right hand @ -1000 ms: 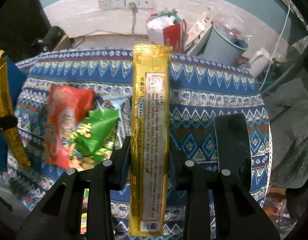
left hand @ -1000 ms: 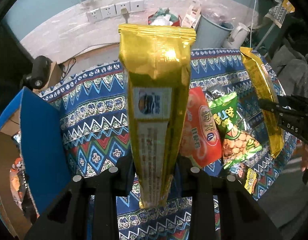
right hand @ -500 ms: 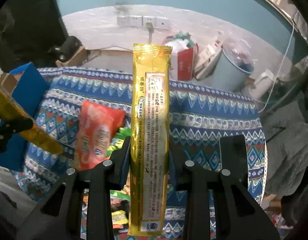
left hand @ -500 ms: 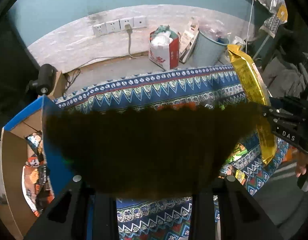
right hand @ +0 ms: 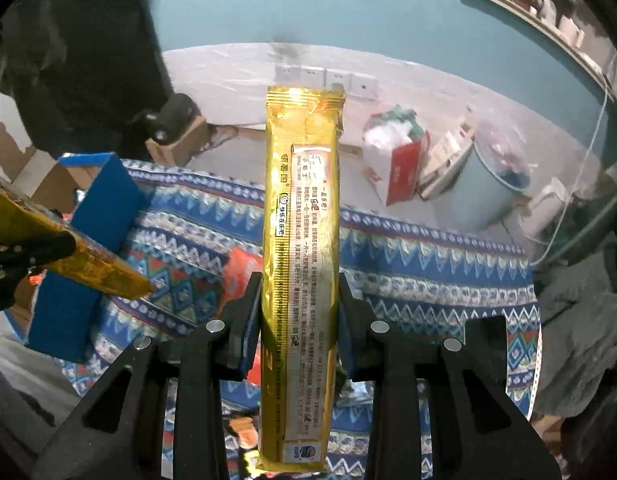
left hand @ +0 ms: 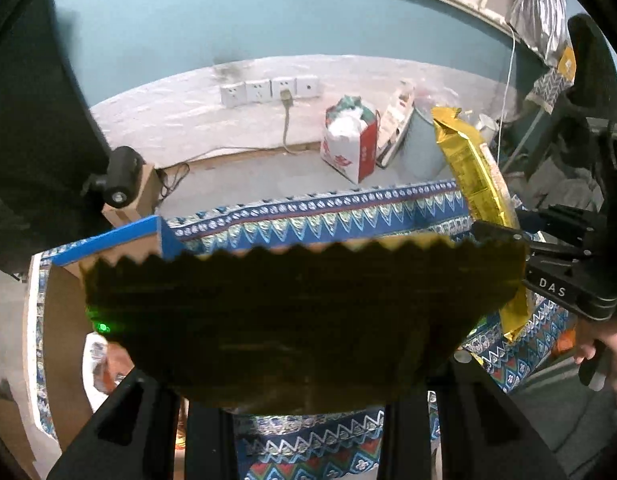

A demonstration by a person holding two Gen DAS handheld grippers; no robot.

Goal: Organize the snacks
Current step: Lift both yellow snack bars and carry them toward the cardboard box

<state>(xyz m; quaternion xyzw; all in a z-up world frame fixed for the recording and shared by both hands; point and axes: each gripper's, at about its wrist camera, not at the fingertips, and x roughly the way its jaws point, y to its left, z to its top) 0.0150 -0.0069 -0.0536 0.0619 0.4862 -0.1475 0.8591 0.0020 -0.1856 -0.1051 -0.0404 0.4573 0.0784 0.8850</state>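
Both tools hold gold snack packs: the right tool point(right hand: 299, 316) pinches a long gold pack point(right hand: 302, 240) standing straight up, and the left tool point(left hand: 304, 396) grips another gold pack point(left hand: 304, 320) that blocks most of its camera. Under them lies a bench with a blue zigzag cloth point(right hand: 420, 260) in a room with a teal wall point(left hand: 228, 12) and white sockets point(left hand: 268, 90). On the cloth's left is a blue-edged cardboard box point(left hand: 120, 236) with snack bags inside, and an orange bag point(right hand: 238, 272) lies on the cloth.
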